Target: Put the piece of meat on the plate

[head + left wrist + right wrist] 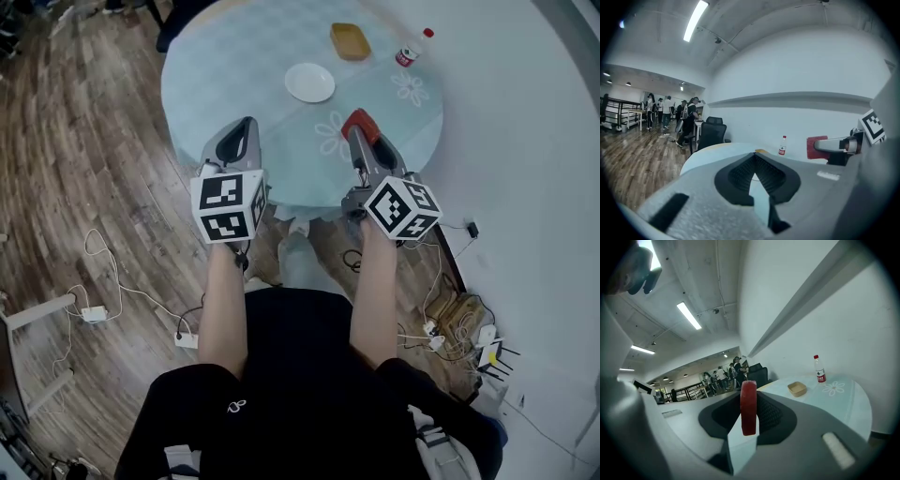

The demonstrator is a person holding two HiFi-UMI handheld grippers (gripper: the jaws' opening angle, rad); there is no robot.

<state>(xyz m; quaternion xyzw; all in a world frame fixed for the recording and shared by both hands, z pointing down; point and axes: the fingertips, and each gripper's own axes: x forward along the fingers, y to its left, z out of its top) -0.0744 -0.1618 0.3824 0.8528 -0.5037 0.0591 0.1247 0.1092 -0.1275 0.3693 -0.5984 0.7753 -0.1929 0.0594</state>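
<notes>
The piece of meat (pixel 359 125), a flat red slab, stands on edge between the fingers of my right gripper (pixel 362 131), which is shut on it above the near part of the round table (pixel 216 56). In the right gripper view the meat (pixel 748 406) fills the gap at the tips of the right gripper (pixel 749 414). The white plate (pixel 309 82) lies bare further in on the table, ahead and to the left of the meat. My left gripper (pixel 247 129) hovers beside the right one at the table's near edge; its tips (pixel 753 155) meet with nothing between them.
A tan tray (pixel 350 41) and a red-capped bottle (pixel 410 52) stand beyond the plate, near the wall. Cables and power strips (pixel 186 338) lie on the wooden floor below me. A black office chair (pixel 712 133) stands past the table, with people far behind.
</notes>
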